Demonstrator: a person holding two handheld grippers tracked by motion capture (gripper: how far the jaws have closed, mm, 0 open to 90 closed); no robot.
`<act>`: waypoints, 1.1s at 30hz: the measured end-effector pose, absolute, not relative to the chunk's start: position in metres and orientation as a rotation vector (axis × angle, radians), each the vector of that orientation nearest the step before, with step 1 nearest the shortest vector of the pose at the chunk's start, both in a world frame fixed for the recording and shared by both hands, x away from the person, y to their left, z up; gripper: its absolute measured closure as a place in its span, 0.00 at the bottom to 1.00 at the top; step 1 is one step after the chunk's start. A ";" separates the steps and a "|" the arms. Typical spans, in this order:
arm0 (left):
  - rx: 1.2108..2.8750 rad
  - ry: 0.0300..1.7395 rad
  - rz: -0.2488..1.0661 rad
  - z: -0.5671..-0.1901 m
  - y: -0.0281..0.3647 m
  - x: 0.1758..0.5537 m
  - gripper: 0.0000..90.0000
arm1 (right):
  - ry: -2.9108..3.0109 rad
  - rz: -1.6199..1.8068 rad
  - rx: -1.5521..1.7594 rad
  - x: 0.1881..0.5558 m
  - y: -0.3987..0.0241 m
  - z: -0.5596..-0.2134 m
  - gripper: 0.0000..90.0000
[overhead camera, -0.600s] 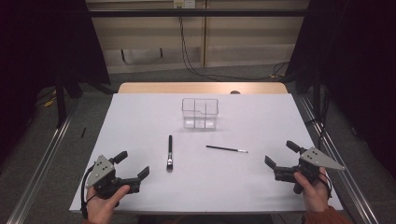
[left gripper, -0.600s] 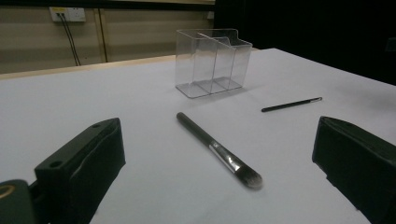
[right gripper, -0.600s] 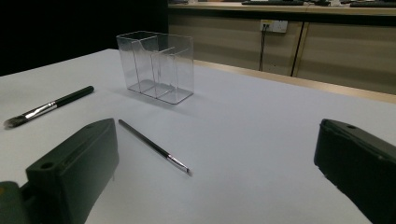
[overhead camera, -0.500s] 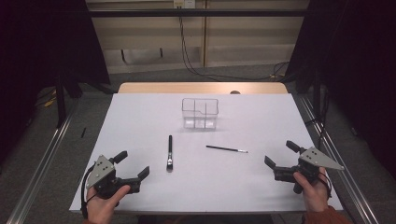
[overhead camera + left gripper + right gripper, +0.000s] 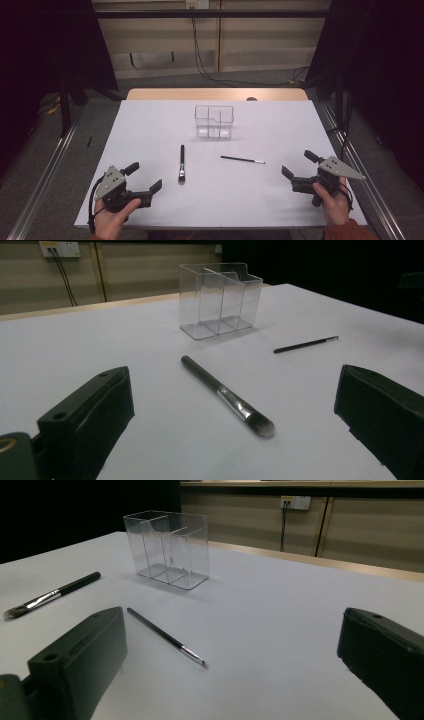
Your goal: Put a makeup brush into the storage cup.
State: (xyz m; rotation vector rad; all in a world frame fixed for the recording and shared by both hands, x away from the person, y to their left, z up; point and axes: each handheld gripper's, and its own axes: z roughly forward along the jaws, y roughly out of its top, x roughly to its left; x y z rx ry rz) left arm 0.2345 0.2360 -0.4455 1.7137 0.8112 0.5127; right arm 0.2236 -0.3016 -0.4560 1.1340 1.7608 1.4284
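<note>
No movement noted since the earlier frames. White tabletop (image 5: 150, 125) observed bearing a clear organizer (image 5: 214, 121) at centre rear. Left gripper (image 5: 141, 181) and right gripper (image 5: 299, 166) held near front corners, jaws apart, empty. Thick brush (image 5: 182, 162) lying between, thin brush (image 5: 243, 160) just right.

Looks like a lab recording bay, not a home. White-covered table (image 5: 150, 125) set on metal rails (image 5: 45, 170), ringed by black curtains (image 5: 380, 75). Plain beige wall panels (image 5: 270, 45) behind, with a socket plate (image 5: 296, 502) and loose cables (image 5: 210, 70) trailing to grey floor. Dim, staged lighting.
</note>
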 end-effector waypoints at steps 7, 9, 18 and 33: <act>1.699 0.798 0.495 -0.442 0.233 0.232 0.03 | 1.768 1.421 1.121 0.222 -0.297 -0.455 0.00; 1.699 0.785 0.499 -0.441 0.231 0.233 0.03 | 1.770 1.421 1.128 0.222 -0.296 -0.455 0.00; 1.701 0.779 0.496 -0.438 0.221 0.244 0.03 | 1.781 1.443 1.123 0.223 -0.295 -0.456 0.00; 1.722 0.734 0.494 -0.432 0.196 0.263 0.03 | 1.789 1.429 1.128 0.224 -0.294 -0.457 0.00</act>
